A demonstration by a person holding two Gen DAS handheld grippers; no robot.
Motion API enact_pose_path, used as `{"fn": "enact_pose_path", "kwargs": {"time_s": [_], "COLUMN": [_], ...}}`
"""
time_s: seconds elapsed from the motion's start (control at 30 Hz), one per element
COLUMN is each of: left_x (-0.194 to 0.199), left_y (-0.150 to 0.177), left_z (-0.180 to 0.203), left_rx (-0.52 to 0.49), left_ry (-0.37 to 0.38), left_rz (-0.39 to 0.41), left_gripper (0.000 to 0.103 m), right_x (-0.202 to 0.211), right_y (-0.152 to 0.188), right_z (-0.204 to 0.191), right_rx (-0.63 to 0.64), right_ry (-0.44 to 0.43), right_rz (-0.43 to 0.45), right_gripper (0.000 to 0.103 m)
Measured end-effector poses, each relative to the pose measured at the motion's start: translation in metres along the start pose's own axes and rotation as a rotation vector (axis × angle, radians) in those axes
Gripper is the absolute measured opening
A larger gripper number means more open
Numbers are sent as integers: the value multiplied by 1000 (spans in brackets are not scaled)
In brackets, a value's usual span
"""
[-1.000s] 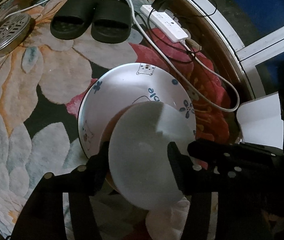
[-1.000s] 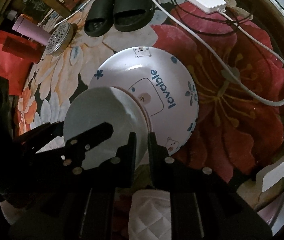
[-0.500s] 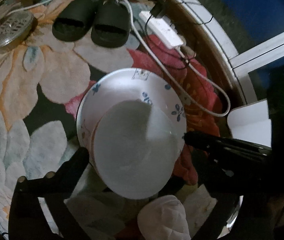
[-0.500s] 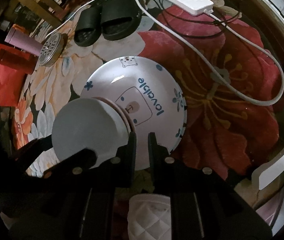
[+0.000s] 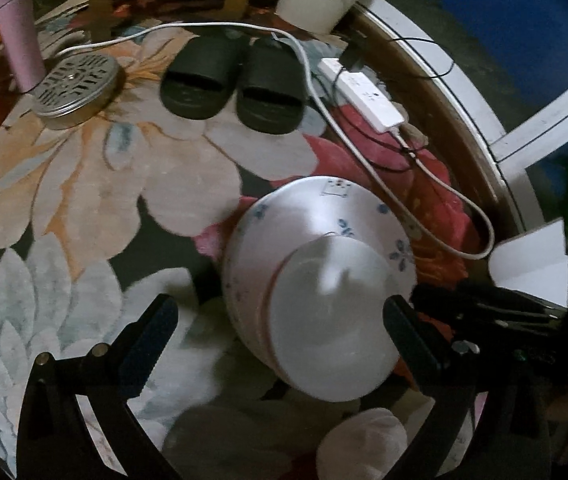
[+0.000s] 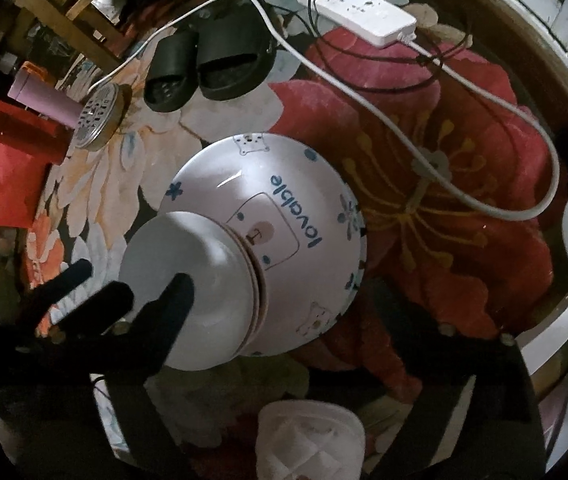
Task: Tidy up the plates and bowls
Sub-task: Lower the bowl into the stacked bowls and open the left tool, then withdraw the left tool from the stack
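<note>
Left wrist view: left tongs (image 5: 279,316) gape wide around the stacked bowls (image 5: 336,320) (plate (image 5: 284,224) beneath) mid-rug (image 5: 83,200); right tongs (image 6: 320,308) just opened, pads off the bowls.

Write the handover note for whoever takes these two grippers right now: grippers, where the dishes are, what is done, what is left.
Left gripper: open, jaws spread wide on either side of the plain white bowl, no pad pressing on it.
Right gripper: open, jaws have just been opening; nothing gripped between them.
Dishes: the plain white bowl sits upside down on the patterned "lovable" bowl, also upside down, on the floral rug.
Done: the two bowls are stacked and released.
Left: no plates or other bowls show in either view; look around for more before backing off. Mind the white cable beside the stack.
</note>
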State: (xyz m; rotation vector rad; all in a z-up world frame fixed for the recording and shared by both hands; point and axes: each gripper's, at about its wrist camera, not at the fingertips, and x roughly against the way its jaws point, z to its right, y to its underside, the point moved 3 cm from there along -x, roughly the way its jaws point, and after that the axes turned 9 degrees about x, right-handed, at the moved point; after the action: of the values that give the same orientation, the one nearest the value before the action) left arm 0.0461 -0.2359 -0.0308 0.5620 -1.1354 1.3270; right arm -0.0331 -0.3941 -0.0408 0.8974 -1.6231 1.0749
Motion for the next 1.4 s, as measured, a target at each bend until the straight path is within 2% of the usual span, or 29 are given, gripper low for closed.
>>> {"fn": "enact_pose_path", "kwargs": {"time_s": [0.13, 0.63, 0.9, 1.3, 1.4], "left_x": [2, 10, 18, 38, 43], "left_y": [-1, 0, 1, 4, 5], "left_z": [-6, -12, -14, -25, -29], "left_rx": [4, 32, 28, 54, 44], "left_ry": [-22, -23, -55, -140, -238], "left_rz": [2, 20, 46, 85, 111], "left_gripper": [102, 102, 102, 102, 102], "right_x": [-1, -1, 2, 11, 14], "right_y": [1, 7, 9, 7, 8], "right_z": [-3, -13, -19, -35, -41], "right_rx": [26, 41, 49, 102, 112], "right_ry": [28, 23, 30, 69, 112], "right_rz": [11, 19, 43, 83, 84], "right_gripper": [97, 97, 97, 95, 96]}}
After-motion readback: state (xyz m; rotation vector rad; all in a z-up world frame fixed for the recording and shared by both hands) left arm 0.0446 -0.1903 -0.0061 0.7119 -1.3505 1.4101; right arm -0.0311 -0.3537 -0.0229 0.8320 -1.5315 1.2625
